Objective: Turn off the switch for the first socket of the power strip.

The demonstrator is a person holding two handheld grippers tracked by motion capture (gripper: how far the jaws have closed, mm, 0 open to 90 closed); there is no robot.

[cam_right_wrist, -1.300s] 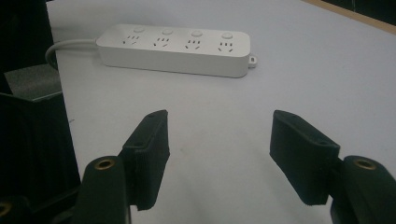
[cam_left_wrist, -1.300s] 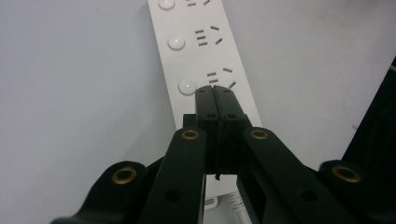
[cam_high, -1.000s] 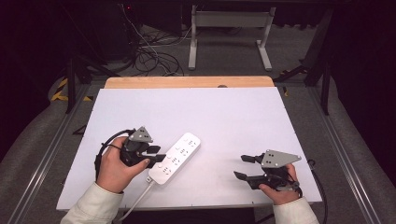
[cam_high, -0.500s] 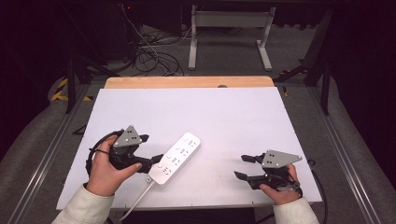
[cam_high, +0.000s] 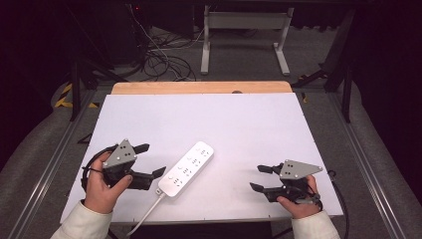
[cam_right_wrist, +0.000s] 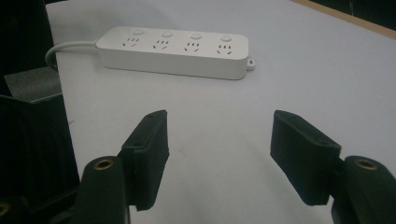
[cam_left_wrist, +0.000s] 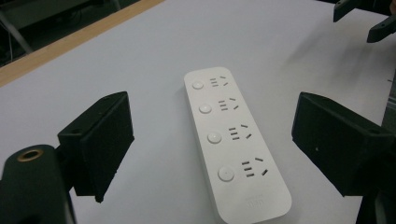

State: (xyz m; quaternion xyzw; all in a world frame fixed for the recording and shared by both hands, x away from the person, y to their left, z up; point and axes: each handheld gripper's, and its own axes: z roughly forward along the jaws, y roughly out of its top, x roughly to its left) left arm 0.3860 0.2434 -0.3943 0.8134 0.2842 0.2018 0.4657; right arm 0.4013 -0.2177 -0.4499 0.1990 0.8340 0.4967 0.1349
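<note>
A white four-socket power strip lies flat and diagonal on the white table top, its cord running off the near edge. My left gripper is open just left of the strip's cord end, not touching it. In the left gripper view the power strip lies ahead between the wide-open jaws of the left gripper. My right gripper rests open near the front right edge, well apart from the strip. The right gripper view shows the right gripper with nothing between its jaws, and the power strip farther off.
The white table top ends in a wooden strip at the far side. Loose cables and a metal stand sit on the floor beyond. Metal rails run along both sides.
My left gripper has drawn back to the left, away from the power strip's cord end. The strip and the right gripper have stayed put.
</note>
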